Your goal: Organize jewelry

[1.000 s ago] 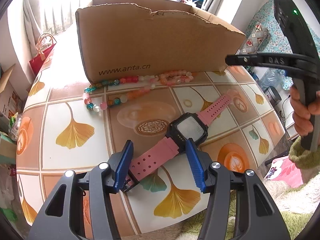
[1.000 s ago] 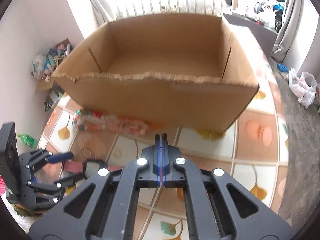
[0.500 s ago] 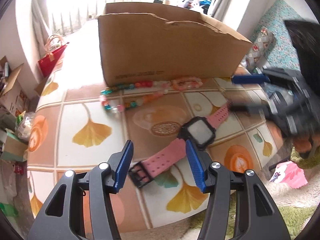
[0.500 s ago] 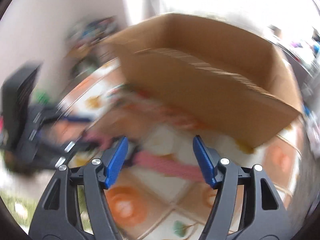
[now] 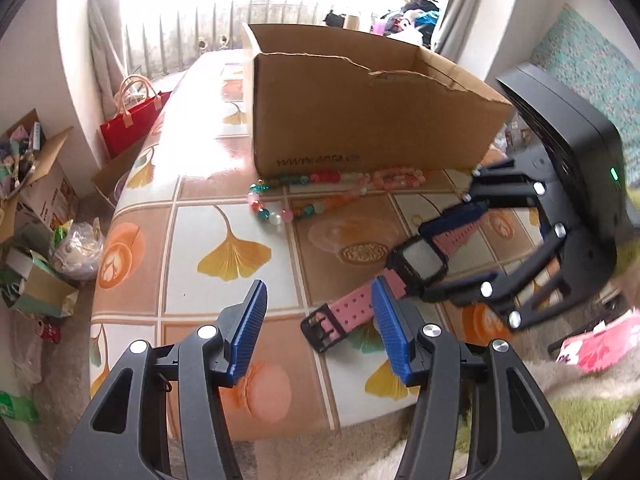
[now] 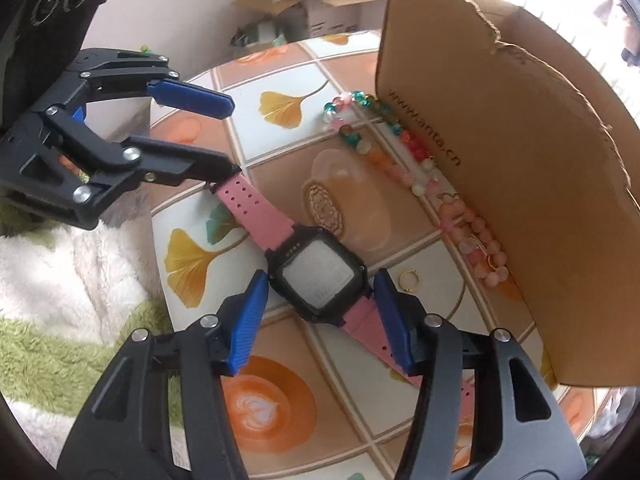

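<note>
The cardboard box point(image 5: 372, 120) carries printed lettering on its near wall; "www" and "anta.cn" can be read in the right wrist view, with the rest blurred. Its top edge is torn and ragged, and the top is open.

My right tongs point(image 6: 320, 312) are spread wide, one blue ribbed finger on each side of the watch point(image 6: 316, 272), level with its black square case. Whether the pads touch the case cannot be determined; nothing is clamped. My left tongs point(image 5: 318, 320) are also wide open and hold nothing; the right-hand finger sits just beside the buckle end of the pink perforated strap.

The watch lies flat and diagonal on the table point(image 5: 200, 216), in front of the box. The table has a glossy tile pattern of ginkgo leaves and coffee cups, and its rounded near edge lies close below my left tongs.

A strand of round glassy beads point(image 6: 380, 152) in teal, pink, orange and white lies along the foot of the box wall. A small gold ring point(image 6: 410, 281) lies on the table between watch and box. The tabletop left of the watch is open.
</note>
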Tool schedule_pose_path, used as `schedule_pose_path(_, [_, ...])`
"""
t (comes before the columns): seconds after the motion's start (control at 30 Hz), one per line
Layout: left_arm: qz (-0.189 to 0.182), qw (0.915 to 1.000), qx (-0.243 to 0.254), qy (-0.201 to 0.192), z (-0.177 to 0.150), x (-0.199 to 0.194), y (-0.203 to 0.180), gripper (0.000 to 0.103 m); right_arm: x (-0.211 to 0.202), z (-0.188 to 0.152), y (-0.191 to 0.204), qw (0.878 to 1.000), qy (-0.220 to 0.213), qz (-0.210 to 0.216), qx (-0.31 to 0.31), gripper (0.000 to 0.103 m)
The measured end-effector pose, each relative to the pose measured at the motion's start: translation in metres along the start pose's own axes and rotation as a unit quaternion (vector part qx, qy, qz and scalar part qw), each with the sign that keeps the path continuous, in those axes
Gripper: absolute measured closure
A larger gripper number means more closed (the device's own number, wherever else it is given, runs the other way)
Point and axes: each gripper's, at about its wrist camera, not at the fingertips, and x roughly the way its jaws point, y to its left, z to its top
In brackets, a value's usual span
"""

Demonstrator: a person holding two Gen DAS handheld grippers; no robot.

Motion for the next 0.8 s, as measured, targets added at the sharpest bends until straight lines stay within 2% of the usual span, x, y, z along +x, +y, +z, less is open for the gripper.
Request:
schedule_pose_path(0.07, [0.002, 0.9998, 0.020, 0.002, -0.003, -0.002, -0.006, 0.050, 0.003, 0.004, -0.003, 1.000, 0.010, 0.012, 0.003, 0.052])
schedule_pose_path(0.13, [0.004, 0.9991, 0.043, 0.005, -0.005, -0.001, -0.014, 0.049, 0.010, 0.012, -0.016, 0.998, 0.023, 0.045, 0.028, 0.052])
schedule_pose_path(0.23, [0.019, 0.9963, 0.083, 0.010, -0.009, 0.005, -0.029, 0.047, 0.012, 0.017, -0.034, 0.993, 0.037, 0.092, 0.065, 0.052])
schedule_pose_path(0.4, [0.053, 0.9887, 0.141, 0.003, -0.011, 0.014, -0.048, 0.044, 0.015, 0.025, -0.049, 0.984, 0.055, 0.140, 0.095, 0.052])
schedule_pose_path(0.6, [0.106, 0.9736, 0.202, -0.005, -0.012, 0.026, -0.064, 0.044, 0.018, 0.030, -0.054, 0.977, 0.067, 0.171, 0.107, 0.052])
schedule_pose_path(0.77, [0.118, 0.9707, 0.209, -0.006, -0.011, 0.032, -0.069, 0.044, 0.013, 0.022, -0.063, 0.973, 0.066, 0.187, 0.121, 0.052])
schedule_pose_path(0.8, [0.115, 0.9713, 0.208, -0.009, -0.010, 0.032, -0.070, 0.047, 0.013, 0.020, -0.066, 0.971, 0.063, 0.190, 0.127, 0.052])
